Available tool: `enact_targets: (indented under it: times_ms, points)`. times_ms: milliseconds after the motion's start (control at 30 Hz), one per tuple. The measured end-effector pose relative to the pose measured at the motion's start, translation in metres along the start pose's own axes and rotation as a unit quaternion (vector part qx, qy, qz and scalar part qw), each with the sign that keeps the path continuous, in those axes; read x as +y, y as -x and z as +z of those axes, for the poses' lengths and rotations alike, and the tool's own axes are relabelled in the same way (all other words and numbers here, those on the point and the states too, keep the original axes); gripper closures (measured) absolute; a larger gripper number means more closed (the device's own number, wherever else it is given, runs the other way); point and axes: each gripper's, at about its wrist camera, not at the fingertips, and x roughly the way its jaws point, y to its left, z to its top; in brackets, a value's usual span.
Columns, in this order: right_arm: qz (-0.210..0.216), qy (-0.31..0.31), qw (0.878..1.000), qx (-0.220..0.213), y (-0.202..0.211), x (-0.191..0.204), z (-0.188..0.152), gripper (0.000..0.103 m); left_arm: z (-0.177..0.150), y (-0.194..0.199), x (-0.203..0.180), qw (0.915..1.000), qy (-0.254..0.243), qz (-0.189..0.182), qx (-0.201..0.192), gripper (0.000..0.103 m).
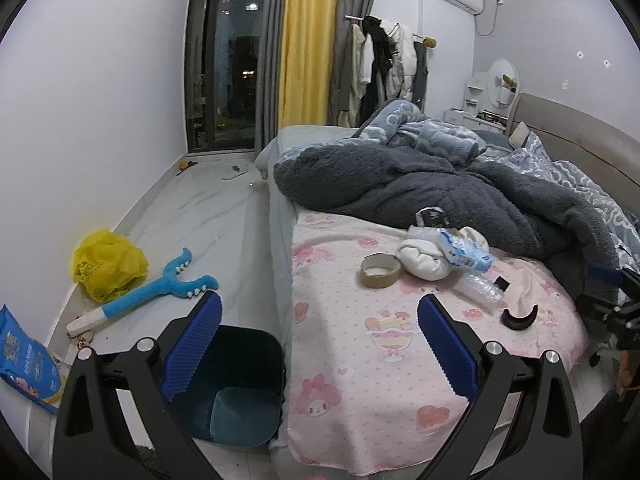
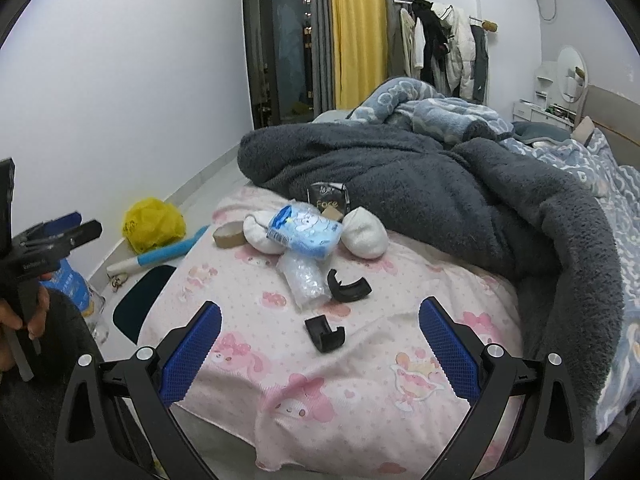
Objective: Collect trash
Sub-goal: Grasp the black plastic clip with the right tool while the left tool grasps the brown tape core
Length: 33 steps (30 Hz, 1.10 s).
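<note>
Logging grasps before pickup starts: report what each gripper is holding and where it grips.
Nothing is held. The left gripper and right gripper both have their jaws spread wide and empty above the pink bedsheet; the trash lies untouched ahead.

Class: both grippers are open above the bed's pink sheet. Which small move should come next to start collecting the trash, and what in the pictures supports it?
Probably lower the right gripper onto the nearest black curved piece and close. Both grippers are open and empty, that piece lies between the right gripper's fingers, apart from the other litter, and the bin stands open beside the bed.
</note>
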Motion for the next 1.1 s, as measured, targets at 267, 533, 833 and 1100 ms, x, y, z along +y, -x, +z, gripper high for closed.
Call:
enact_targets:
  times_ms: [267, 533, 833, 1100]
  points:
    - [0.016, 0.006, 0.999, 0.034, -0.024, 0.008, -0.011, 0.013, 0.008, -0.011, -0.013, 0.9994, -0.015, -0.029, 0.012, 0.003]
    - [0.038, -0.003, 0.998, 0.056, -0.047, -0.002, -0.016, 0.033, 0.016, -0.035, -0.016, 0.9967, -0.023, -0.071, 0.033, 0.005]
    - [0.049, 0.012, 0.996, 0.072, -0.066, -0.008, -0.014, 0.052, 0.02, -0.058, -0.021, 0.9905, -0.032, -0.123, 0.051, 0.014]
    - [0.054, 0.025, 0.994, 0.096, -0.086, -0.01, -0.018, 0.064, 0.023, -0.096, -0.025, 0.9809, -0.037, -0.173, 0.08, 0.025]
